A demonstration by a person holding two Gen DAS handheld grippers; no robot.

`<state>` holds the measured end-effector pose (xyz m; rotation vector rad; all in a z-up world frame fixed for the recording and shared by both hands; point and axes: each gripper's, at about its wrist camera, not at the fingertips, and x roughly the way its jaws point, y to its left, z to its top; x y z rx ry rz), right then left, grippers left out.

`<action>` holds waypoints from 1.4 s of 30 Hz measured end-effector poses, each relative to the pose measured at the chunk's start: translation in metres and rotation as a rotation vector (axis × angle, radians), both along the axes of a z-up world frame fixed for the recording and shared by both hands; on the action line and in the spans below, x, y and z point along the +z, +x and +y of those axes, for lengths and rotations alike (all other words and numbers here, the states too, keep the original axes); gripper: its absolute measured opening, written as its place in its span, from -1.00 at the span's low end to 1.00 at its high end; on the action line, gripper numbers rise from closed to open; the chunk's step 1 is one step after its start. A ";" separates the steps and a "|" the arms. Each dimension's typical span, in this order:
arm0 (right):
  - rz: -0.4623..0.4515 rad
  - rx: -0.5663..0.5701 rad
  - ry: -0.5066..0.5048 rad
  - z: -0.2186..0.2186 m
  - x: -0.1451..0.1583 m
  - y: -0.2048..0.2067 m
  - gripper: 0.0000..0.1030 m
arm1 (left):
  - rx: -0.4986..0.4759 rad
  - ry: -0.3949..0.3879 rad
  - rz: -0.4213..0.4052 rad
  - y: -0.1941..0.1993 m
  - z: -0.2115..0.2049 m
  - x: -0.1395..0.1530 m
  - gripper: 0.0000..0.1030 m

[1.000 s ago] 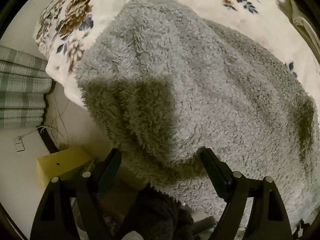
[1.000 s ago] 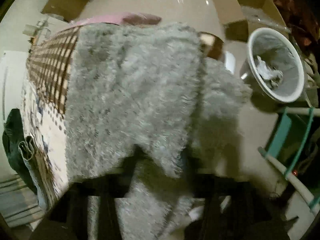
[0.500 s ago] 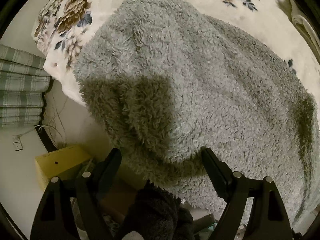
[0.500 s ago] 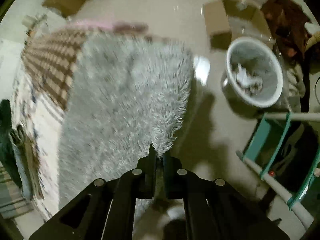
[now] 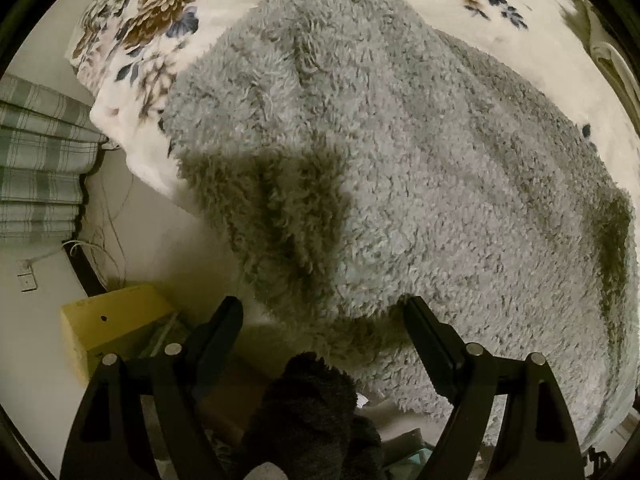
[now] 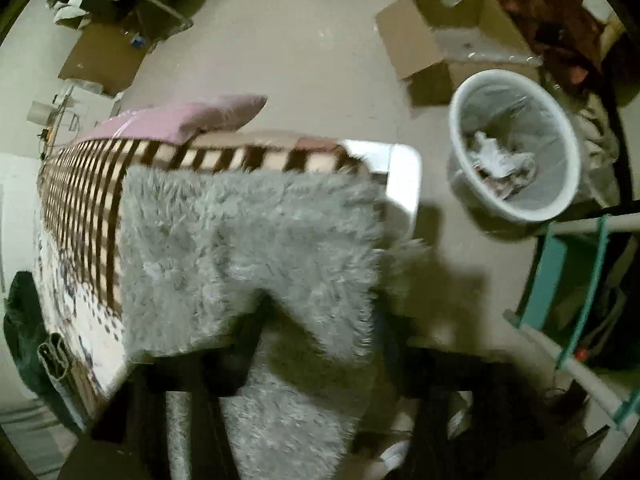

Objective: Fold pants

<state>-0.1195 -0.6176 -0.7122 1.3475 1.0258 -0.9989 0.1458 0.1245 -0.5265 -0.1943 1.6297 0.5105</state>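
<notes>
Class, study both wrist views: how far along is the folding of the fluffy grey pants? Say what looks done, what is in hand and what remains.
Done: the fluffy grey pants lie spread over the floral bedspread, one end hanging off the edge.
In hand: the left gripper is open at the hanging hem, gripping nothing. The right gripper is mostly buried under fleece; its grip cannot be judged.
Left: no neat fold shows, so the folding itself remains.

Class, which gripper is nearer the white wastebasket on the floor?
Right. The right gripper has the wastebasket just ahead to its right; the left gripper faces the grey pants, with no wastebasket in view.

no legible text, views blurry.
</notes>
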 end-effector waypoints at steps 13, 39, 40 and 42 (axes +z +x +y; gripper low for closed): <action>0.061 0.213 0.007 0.061 0.044 0.030 -0.10 | 0.138 -0.085 -0.103 -0.034 0.074 0.021 0.60; -0.022 0.608 0.331 0.430 0.021 0.141 -0.96 | 0.166 -0.175 -0.389 0.010 0.144 0.067 -0.80; -0.017 0.619 0.326 0.434 0.022 0.141 -0.96 | 0.169 -0.164 -0.372 0.014 0.145 0.061 -0.80; 0.000 0.640 0.322 0.438 0.023 0.138 -0.96 | 0.168 -0.147 -0.325 0.014 0.151 0.043 -0.79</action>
